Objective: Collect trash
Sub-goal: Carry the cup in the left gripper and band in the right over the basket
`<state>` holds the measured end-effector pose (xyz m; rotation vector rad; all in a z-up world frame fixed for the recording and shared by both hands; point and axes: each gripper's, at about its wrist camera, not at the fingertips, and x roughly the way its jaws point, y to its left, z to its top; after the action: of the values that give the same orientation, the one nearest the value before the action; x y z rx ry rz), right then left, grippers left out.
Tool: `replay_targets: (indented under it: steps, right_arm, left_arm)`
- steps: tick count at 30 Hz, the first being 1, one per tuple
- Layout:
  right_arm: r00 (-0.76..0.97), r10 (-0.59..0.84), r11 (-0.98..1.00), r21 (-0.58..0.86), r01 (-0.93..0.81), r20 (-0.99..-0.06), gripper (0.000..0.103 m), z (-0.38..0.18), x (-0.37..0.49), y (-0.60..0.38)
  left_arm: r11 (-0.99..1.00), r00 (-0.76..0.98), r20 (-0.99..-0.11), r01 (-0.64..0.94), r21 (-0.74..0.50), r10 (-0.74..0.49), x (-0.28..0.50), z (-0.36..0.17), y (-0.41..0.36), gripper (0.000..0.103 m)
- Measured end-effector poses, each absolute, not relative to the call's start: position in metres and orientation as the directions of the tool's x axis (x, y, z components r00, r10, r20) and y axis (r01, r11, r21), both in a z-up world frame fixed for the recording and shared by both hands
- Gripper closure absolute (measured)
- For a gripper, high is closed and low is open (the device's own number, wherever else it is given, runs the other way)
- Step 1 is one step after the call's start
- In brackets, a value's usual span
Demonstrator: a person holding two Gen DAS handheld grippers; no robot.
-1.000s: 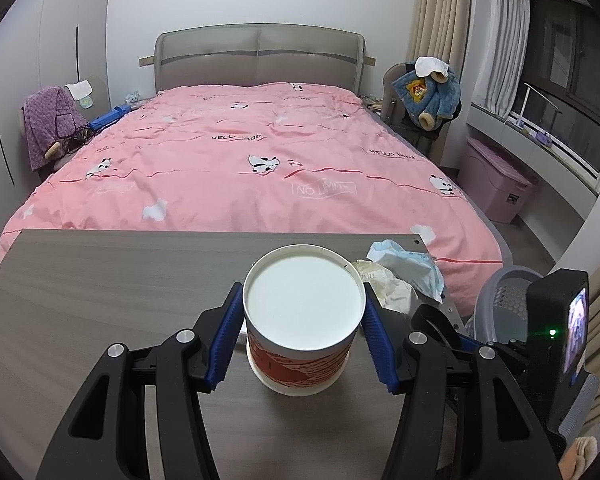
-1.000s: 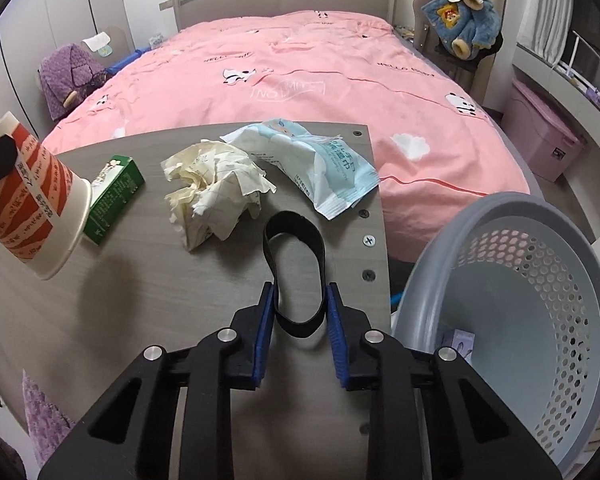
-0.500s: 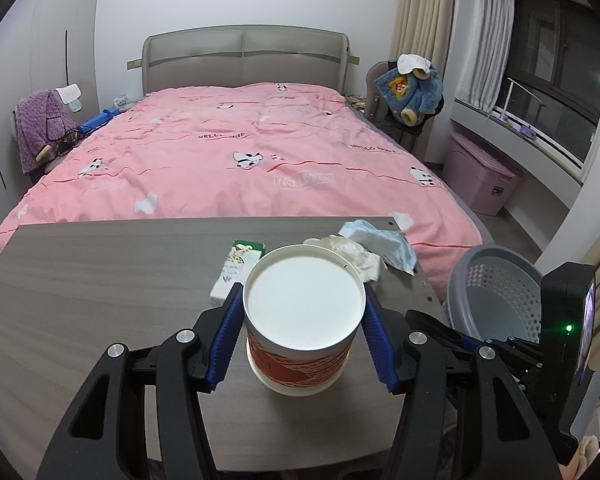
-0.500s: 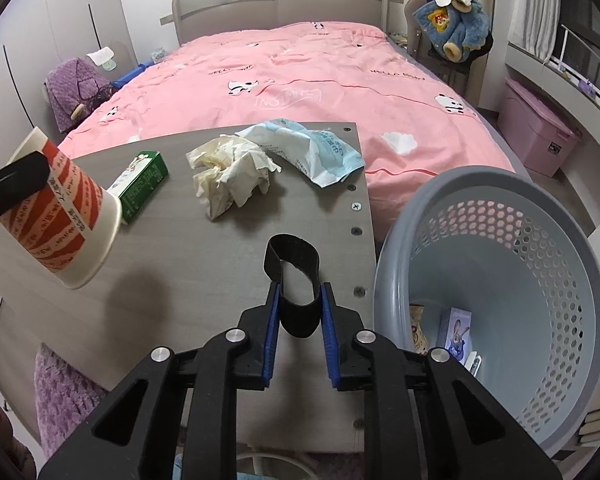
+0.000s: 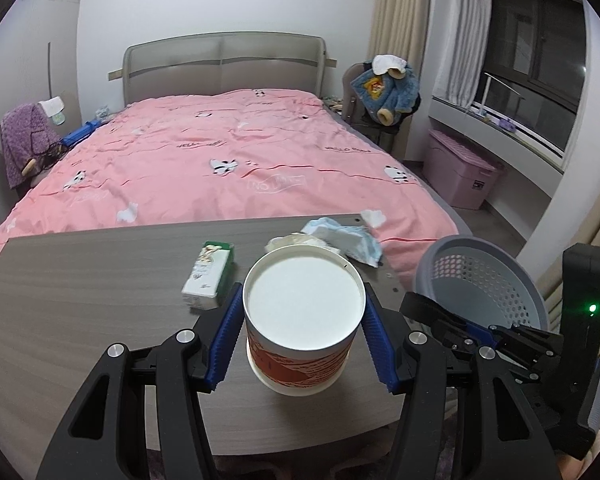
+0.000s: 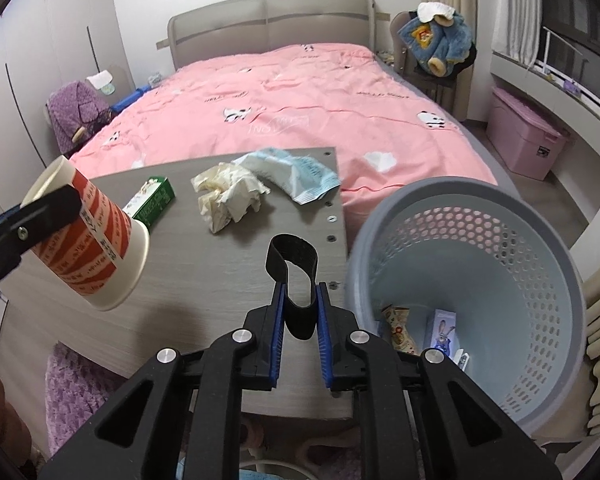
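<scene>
My left gripper [image 5: 303, 312] is shut on a red-and-white paper cup [image 5: 302, 312], held above the grey table [image 5: 80, 288]; the cup also shows in the right wrist view [image 6: 88, 236], tilted. My right gripper [image 6: 300, 292] is shut on a black band loop [image 6: 294, 276], raised over the table's right edge beside the grey basket [image 6: 472, 280]. On the table lie a green-and-white carton [image 6: 152, 200], crumpled paper [image 6: 226, 196] and a blue-white wrapper [image 6: 296, 170].
The basket [image 5: 480, 280] stands off the table's right end and holds a few small packages [image 6: 420, 328]. A pink bed [image 5: 220, 160] lies behind the table. A pink storage box [image 5: 460, 172] and a chair with a blue coat [image 5: 388, 92] are at the far right.
Both grippers have pulled back and risen from the table, carrying the cup and the black band. The right gripper has moved toward the basket, which now shows more fully.
</scene>
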<state>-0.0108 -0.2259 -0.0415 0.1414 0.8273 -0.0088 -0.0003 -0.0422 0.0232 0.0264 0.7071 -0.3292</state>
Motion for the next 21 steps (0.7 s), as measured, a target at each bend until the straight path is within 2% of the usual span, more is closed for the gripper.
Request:
replay_targets:
  steps: [21]
  right_arm:
    - [0.687, -0.087, 0.949, 0.15, 0.278, -0.722, 0.088, -0.035, -0.041, -0.34]
  left_arm:
    - [0.844, 0.601, -0.677, 0.533, -0.057, -0.425, 0.004, 0.025, -0.175, 0.048]
